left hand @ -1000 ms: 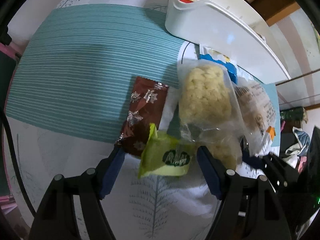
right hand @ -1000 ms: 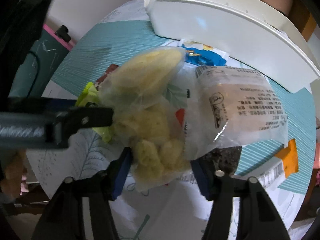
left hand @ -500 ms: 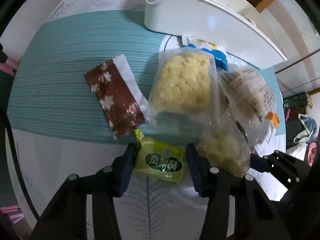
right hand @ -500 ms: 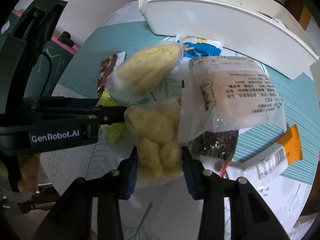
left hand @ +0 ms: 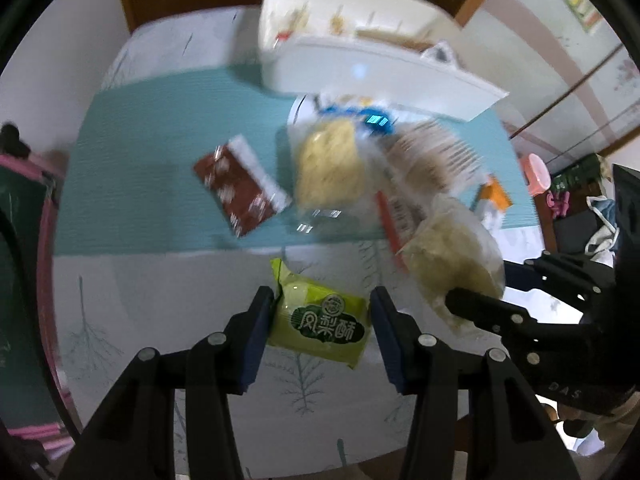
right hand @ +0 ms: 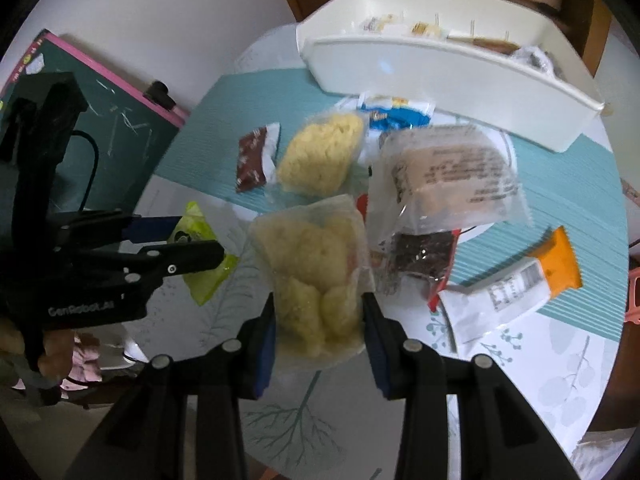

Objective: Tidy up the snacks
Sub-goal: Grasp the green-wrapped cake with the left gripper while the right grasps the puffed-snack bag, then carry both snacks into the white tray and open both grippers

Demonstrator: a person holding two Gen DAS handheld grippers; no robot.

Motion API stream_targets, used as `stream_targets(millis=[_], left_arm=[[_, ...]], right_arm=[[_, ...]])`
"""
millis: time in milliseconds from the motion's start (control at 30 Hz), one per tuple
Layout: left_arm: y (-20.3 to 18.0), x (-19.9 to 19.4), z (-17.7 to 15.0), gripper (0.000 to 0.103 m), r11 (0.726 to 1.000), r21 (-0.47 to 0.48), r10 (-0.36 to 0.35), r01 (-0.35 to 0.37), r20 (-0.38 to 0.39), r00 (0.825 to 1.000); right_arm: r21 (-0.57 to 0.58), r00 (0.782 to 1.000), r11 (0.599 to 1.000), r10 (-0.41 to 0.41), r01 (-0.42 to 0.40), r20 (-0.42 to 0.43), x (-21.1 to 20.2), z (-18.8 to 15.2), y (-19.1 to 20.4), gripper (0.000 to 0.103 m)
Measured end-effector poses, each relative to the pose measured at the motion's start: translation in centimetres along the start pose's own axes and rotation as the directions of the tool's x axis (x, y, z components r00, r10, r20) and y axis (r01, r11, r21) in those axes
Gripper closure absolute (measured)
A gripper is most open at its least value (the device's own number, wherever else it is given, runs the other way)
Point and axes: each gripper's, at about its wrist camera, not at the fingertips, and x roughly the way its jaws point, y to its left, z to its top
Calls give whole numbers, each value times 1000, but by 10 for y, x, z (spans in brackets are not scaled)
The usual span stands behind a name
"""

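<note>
Left gripper [left hand: 322, 326]: pinching a green pastry packet [left hand: 320, 322] between its blue pads, held above the table [left hand: 160, 300], apparently for carrying to the bin.
Right gripper [right hand: 318, 326]: pressed onto a clear bag of pale puffed snacks [right hand: 312, 272], gripped at its lower end so the rest stands up ahead of the fingers.
White bin [right hand: 452, 72]: stands at the far edge of the table, with a few small packets already inside; likely the place where the snacks belong.
Snacks not yet sorted: on the teal mat [right hand: 560, 168], a brown wrapper [right hand: 252, 160], a yellow noodle-like bag [right hand: 320, 156], a blue pack [right hand: 396, 114], a clear labelled bag [right hand: 448, 172] and an orange-ended bar [right hand: 516, 280].
Hard to make out: the left view is smeared by motion; the bin's contents are too small to name; a dark packet lies partly hidden under the labelled bag.
</note>
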Motion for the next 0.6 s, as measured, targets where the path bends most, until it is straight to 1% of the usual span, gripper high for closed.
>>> stream_targets(millis=[100, 167, 267, 400, 567, 600], left_arm=[[-13, -24, 14, 55, 999, 38, -7, 5, 61, 998], [-23, -41, 28, 55, 998, 67, -10, 3, 107, 994], [-27, -66, 46, 55, 994, 109, -21, 2, 165, 986], [-43, -94, 79, 55, 985, 169, -19, -24, 249, 968], [-55, -121, 123, 55, 971, 224, -2, -78, 338, 941], [-58, -128, 134, 55, 968, 233, -2, -88, 360, 933]], right_arm=[[11, 999, 1000, 7, -7, 37, -23, 5, -3, 64], [20, 997, 1000, 11, -13, 73, -40, 11, -5, 64], [27, 992, 1000, 0, -3, 128, -64, 22, -9, 64], [31, 978, 999, -31, 25, 205, -100, 43, -16, 64], [48, 954, 996, -87, 77, 288, -137, 81, -23, 64], [54, 948, 995, -98, 86, 303, -143, 88, -25, 64]])
